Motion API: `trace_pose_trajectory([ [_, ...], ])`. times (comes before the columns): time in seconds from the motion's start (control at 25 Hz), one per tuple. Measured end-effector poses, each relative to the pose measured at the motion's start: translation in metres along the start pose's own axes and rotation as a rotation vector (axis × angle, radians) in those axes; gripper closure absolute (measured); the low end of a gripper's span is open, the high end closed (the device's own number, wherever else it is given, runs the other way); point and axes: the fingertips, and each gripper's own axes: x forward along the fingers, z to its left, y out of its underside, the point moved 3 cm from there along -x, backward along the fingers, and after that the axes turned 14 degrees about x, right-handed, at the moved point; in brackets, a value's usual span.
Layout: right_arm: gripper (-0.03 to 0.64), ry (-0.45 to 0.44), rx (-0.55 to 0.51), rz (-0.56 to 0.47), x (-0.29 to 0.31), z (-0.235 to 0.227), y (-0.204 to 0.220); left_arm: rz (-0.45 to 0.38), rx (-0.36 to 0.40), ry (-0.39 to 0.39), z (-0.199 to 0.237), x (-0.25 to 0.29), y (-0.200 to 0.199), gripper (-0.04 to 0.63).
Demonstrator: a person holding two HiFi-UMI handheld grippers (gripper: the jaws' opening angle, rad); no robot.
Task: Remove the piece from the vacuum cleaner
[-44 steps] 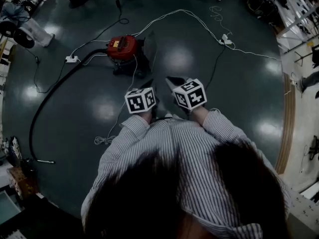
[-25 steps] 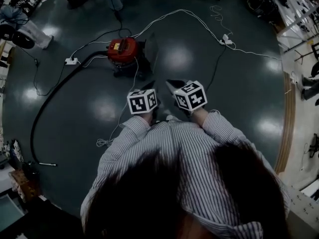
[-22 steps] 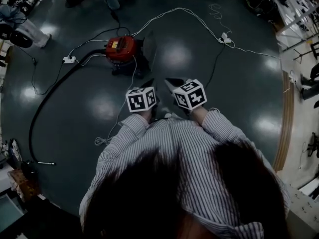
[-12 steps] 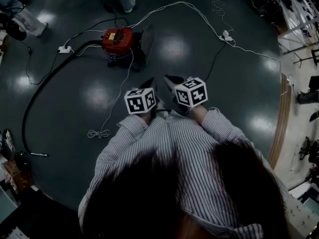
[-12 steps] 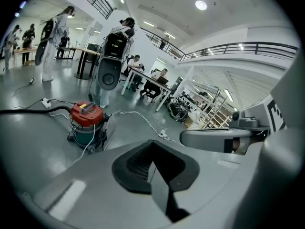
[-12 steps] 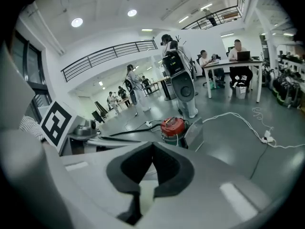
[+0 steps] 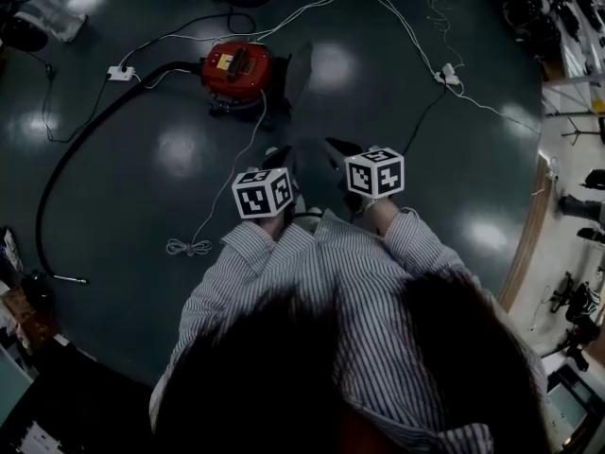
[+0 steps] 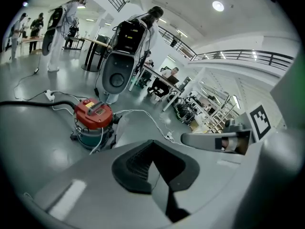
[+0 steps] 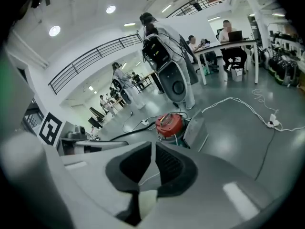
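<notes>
The red vacuum cleaner stands on the dark floor ahead of me, also seen in the left gripper view and the right gripper view. A grey flat panel leans against its right side. Its black hose curves off to the left. My left gripper is held out in front of my chest, well short of the vacuum cleaner, jaws shut and empty. My right gripper hangs beside it; its jaws are opening, with a thin slit and nothing between them.
A white cable runs across the floor to a power strip; another strip lies left of the vacuum cleaner. A person carrying a large backpack unit stands behind the vacuum cleaner. Racks line the right side.
My head view has shifted, so the vacuum cleaner now sits higher and more central. Both grippers stay side by side in front of me; the right cube has turned slightly.
</notes>
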Motion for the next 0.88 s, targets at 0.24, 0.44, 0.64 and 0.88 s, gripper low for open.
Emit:
trace_pose_trajectory([
  [0.24, 0.556, 0.047, 0.082, 0.013, 0.076, -0.020, -0.080, 0.009, 0.095, 0.010, 0.072, 0.026, -0.052, 0.592],
  [0.44, 0.522, 0.078, 0.099, 0.083, 0.138, -0.037, -0.108, 0.046, 0.086, 0.037, 0.115, 0.062, -0.071, 0.592],
  [0.64, 0.511, 0.103, 0.210, 0.077, 0.171, -0.068, -0.125, 0.056, 0.041, 0.017, 0.137, 0.090, -0.070, 0.592],
  [0.88, 0.461, 0.145, 0.229, 0.174, 0.223, -0.118, -0.127, 0.053, 0.015, -0.016, 0.149, 0.120, -0.069, 0.592],
])
